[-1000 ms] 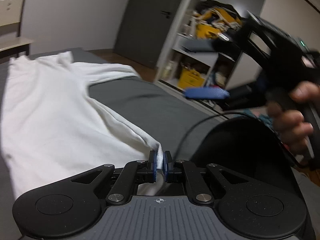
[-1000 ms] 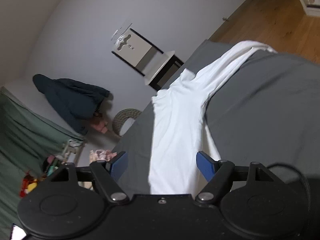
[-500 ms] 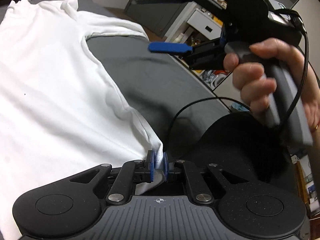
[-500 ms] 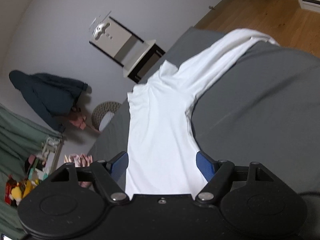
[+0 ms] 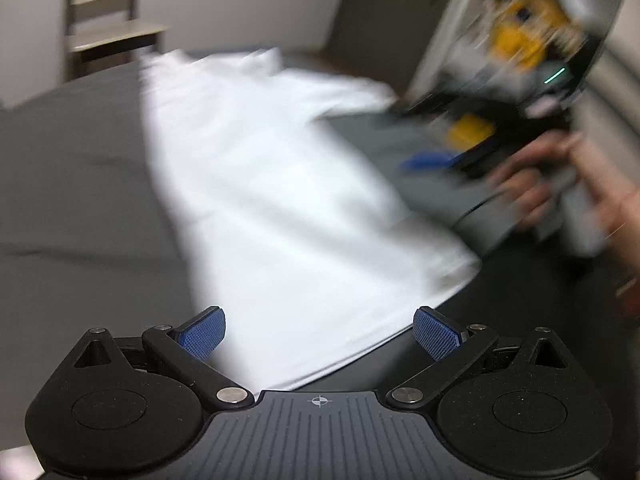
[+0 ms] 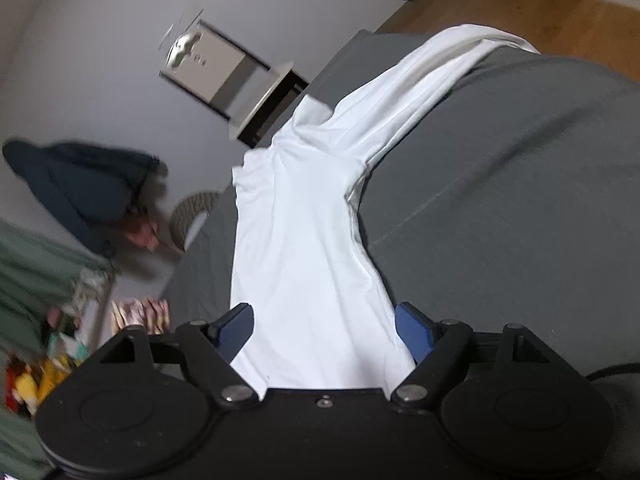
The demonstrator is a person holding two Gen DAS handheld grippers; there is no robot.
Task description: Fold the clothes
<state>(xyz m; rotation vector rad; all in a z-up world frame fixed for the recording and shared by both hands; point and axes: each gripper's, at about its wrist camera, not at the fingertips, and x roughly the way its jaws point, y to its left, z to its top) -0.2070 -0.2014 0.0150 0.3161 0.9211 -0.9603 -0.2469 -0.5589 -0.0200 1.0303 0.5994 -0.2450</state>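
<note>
A white long-sleeved shirt lies spread on the grey bed. My left gripper is open above the shirt's near hem, its blue pads wide apart, nothing between them. This view is motion-blurred. My right gripper shows there at the right, in a person's hand, off the shirt's right edge. In the right wrist view the shirt runs away with one sleeve stretched toward the bed's far corner. The right gripper is open, hovering over the shirt's body.
A chair stands beyond the bed's far end, seen also as chair. Open shelves with yellow items lie at the right. A dark jacket, a woven basket and clutter sit left of the bed. Wooden floor lies beyond.
My left gripper has opened and let go of the shirt's hem corner, then swung back over the shirt. The right gripper stays open, shifting slightly over the shirt's body.
</note>
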